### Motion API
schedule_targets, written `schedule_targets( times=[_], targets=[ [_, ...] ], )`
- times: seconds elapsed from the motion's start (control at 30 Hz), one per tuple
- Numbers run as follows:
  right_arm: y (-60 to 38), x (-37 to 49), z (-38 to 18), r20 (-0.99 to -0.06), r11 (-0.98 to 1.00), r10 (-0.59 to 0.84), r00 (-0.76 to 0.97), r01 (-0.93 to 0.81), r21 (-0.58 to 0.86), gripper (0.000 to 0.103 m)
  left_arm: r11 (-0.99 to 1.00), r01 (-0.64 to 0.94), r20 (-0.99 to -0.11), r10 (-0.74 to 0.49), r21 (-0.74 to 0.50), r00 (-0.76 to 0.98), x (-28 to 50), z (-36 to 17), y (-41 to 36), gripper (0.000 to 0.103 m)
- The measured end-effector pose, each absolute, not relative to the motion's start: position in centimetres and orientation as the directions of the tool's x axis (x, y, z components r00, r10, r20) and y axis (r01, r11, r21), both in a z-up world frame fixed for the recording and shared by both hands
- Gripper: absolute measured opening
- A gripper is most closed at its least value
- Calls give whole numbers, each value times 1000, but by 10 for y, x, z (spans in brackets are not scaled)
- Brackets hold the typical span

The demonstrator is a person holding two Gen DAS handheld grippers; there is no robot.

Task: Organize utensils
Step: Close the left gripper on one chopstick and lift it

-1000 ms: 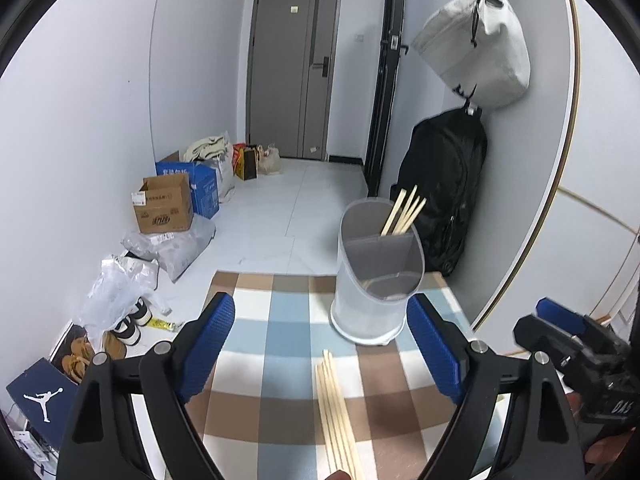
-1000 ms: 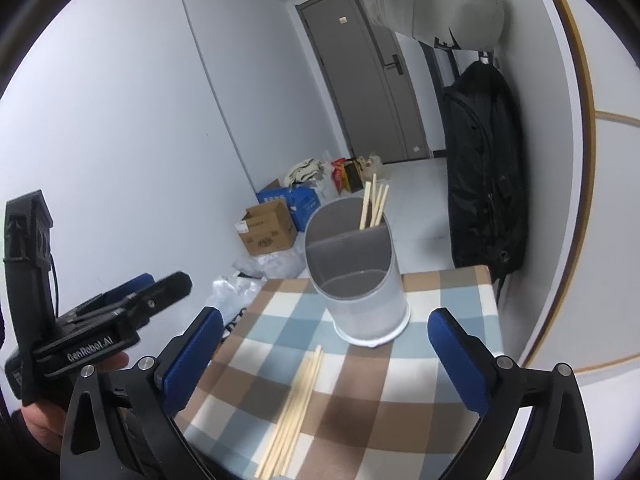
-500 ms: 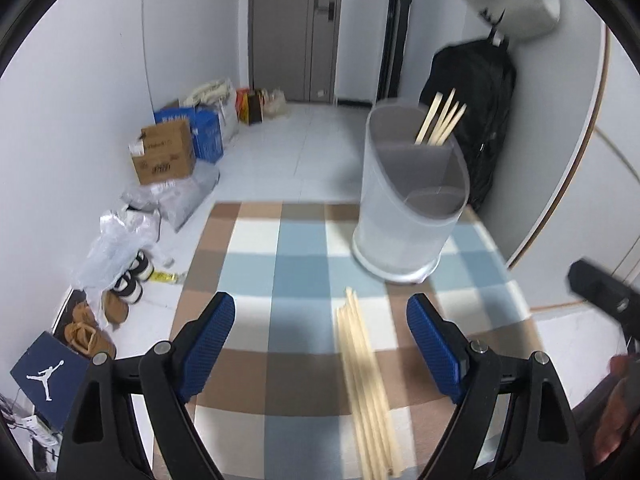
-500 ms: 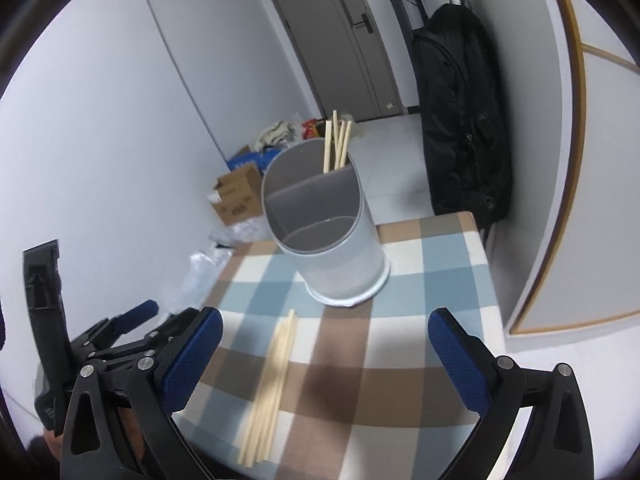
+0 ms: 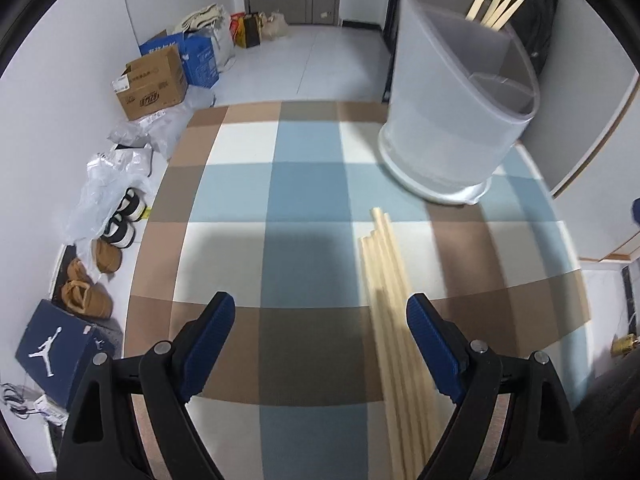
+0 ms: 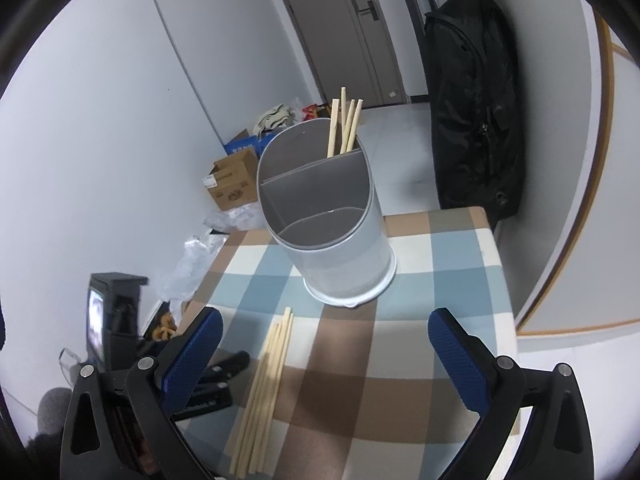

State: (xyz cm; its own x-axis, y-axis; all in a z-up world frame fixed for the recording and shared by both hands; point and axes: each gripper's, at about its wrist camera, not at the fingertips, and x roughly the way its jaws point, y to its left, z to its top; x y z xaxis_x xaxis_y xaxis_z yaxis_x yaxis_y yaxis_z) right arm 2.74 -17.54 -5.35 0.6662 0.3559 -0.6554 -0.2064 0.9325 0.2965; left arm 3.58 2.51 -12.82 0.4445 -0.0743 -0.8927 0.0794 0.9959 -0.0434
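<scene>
Left gripper [image 5: 320, 316] and right gripper [image 6: 324, 330] both hung spread wide, empty, above the checked table [image 6: 440, 248]. Loose chopsticks [image 6: 266, 384] lay bundled just before the holder [image 6: 332, 232], probably staged for pickup; four stood in its far compartment.

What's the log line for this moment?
left gripper: open, empty | right gripper: open, empty | loose chopsticks: on checked cloth | holder: upright, some chopsticks inside

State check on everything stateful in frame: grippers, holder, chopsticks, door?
left gripper: open, empty, over the cloth.
right gripper: open, empty.
utensil holder: upright on the checked cloth, front compartment looks empty.
chopsticks in holder: standing in the back compartment.
loose chopsticks: lying flat on the cloth, bundled side by side.
door: closed.
</scene>
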Motion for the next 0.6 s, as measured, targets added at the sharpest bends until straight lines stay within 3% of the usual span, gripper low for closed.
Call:
schedule_targets(
  times=[0.13,0.47,0.6],
  targets=[
    [-174,37,-58,-670,927,369,645,-204,314,103,996,66,-916,-87,-66,393,41,-136,26,85],
    [-178,50,-64,-675,911,404,618,-206,357,103,997,64,-942,14,37,334,45,-146,18,85],
    [-179,51,-65,-672,905,416,612,-203,374,103,999,53,-946,-10,7,324,48,-147,21,84]
  ],
)
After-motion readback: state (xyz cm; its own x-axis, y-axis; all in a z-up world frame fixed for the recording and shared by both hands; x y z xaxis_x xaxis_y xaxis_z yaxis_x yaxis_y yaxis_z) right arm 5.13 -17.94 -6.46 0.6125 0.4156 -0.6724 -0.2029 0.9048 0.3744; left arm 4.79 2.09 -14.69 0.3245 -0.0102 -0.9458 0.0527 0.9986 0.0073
